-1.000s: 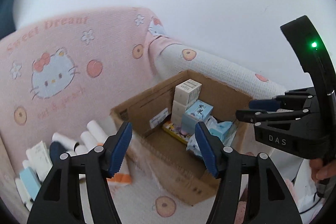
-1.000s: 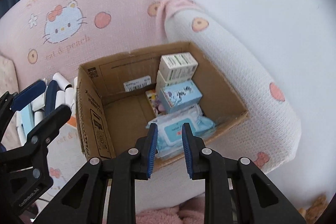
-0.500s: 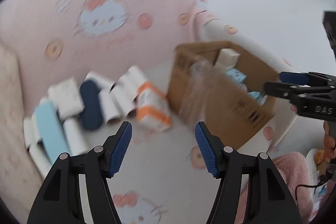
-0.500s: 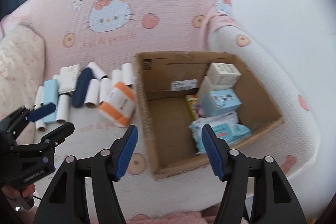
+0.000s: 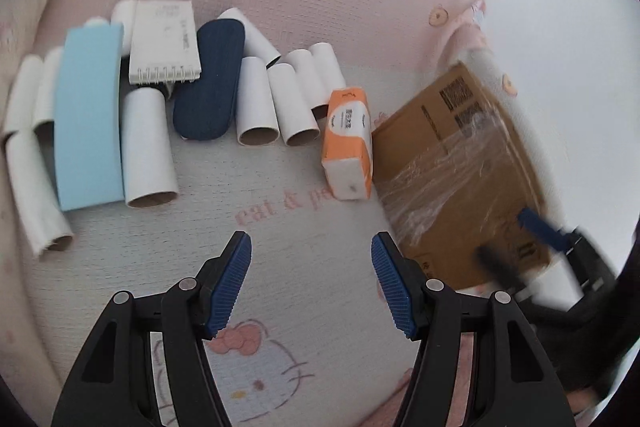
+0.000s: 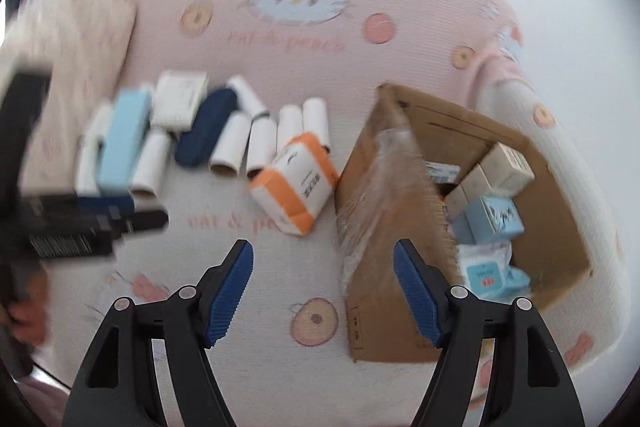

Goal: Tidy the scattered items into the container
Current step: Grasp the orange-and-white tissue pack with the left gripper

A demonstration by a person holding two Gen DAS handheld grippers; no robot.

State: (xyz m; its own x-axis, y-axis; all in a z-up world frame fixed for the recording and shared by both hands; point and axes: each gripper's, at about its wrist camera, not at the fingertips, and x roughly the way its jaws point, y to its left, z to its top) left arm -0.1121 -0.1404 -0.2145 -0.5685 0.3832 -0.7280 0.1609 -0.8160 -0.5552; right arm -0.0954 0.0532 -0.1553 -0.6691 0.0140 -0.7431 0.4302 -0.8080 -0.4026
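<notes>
- Both my tools hang empty: the left gripper (image 5: 311, 283) and the right gripper (image 6: 323, 293) each have fingers spread wide.
- I judge the orange tissue pack (image 5: 347, 143), lying just beside the cardboard box (image 6: 472, 223), the easiest next pick; I'd straddle its narrow sides.
- Tubes, a notebook and a dark case lie scattered left of it.
- Everything rests on a soft pink cartoon-cat blanket (image 5: 280, 195) beside a white wall.

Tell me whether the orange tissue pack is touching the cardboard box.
Touching. In the left wrist view the orange tissue pack lies with its long right edge pressed against the cardboard box wall, no blanket showing between them. The blurred right wrist view agrees.
</notes>
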